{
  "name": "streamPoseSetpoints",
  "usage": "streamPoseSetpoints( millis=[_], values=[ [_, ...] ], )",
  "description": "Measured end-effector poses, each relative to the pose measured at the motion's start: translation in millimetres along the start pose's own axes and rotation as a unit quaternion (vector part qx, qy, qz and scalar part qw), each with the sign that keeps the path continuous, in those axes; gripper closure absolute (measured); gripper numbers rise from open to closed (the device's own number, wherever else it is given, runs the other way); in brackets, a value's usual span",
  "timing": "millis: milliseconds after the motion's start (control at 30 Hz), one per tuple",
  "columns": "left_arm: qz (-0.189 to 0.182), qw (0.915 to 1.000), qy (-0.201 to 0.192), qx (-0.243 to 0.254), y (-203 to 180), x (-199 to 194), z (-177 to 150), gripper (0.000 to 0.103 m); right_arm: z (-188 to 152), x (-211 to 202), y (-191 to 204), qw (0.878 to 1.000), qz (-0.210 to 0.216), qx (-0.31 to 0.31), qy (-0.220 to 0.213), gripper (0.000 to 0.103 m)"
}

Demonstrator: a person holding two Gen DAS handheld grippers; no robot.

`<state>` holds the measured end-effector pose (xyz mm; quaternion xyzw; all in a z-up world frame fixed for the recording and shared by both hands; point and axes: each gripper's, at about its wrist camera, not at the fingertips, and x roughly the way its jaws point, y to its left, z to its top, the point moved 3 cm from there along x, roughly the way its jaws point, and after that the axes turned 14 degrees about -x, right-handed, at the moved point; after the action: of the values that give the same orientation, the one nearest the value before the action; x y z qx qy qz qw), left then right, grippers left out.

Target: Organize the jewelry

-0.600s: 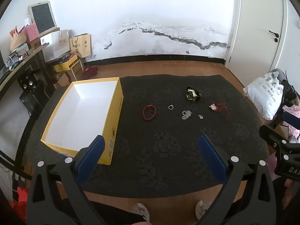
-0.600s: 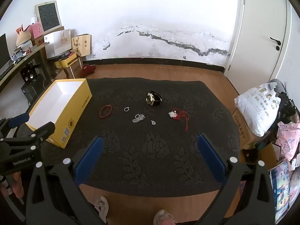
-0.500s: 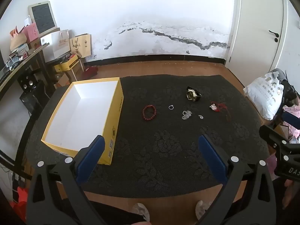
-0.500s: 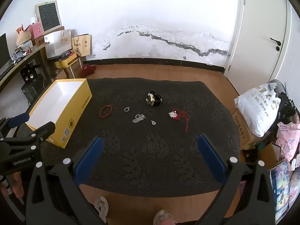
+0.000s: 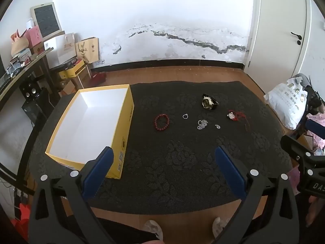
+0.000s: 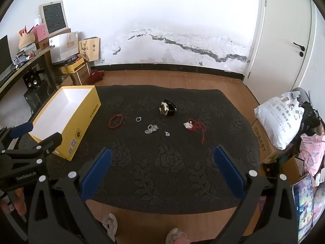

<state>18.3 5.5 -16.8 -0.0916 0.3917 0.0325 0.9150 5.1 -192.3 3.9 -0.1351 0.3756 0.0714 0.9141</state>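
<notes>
Jewelry lies scattered on a dark patterned cloth point(image 5: 172, 162): a red bead bracelet point(image 5: 161, 121), a small silver ring point(image 5: 185, 116), a silver chain point(image 5: 202, 124), a tiny pendant point(image 5: 218, 126), a black and gold watch point(image 5: 209, 102) and a red cord charm point(image 5: 235, 116). An open yellow box point(image 5: 126, 122) with a white inside stands at the left. My left gripper point(image 5: 162, 154) hangs open well short of the pieces, with nothing between its blue pads. My right gripper point(image 6: 161, 152) is open too, above the cloth's near part; the watch point(image 6: 167, 107) and red cord charm point(image 6: 193, 126) lie beyond it.
A white stuffed bag point(image 6: 280, 118) and cardboard box point(image 6: 262, 142) crowd the right side. A black shelf point(image 5: 24, 71) with boxes and bags runs along the left wall. A white door point(image 5: 284, 30) is at the back right. A person's shoes point(image 6: 174, 234) show below.
</notes>
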Motion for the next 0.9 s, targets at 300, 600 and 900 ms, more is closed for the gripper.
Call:
streamPoseSetpoints(
  millis=[300, 600, 900],
  values=[
    [-0.001, 1.0, 0.0, -0.001, 8, -1, 2, 0.006, 1, 0, 1, 1.0, -0.001, -0.001, -0.001, 0.006],
    [0.002, 1.0, -0.001, 0.001, -4, 3, -1, 0.006, 1, -1, 3, 1.0, 0.0, -0.004, -0.003, 0.006],
    [0.001, 1.0, -0.002, 0.002, -4, 2, -1, 0.006, 0, -1, 3, 1.0, 0.0, -0.004, -0.004, 0.006]
  ],
)
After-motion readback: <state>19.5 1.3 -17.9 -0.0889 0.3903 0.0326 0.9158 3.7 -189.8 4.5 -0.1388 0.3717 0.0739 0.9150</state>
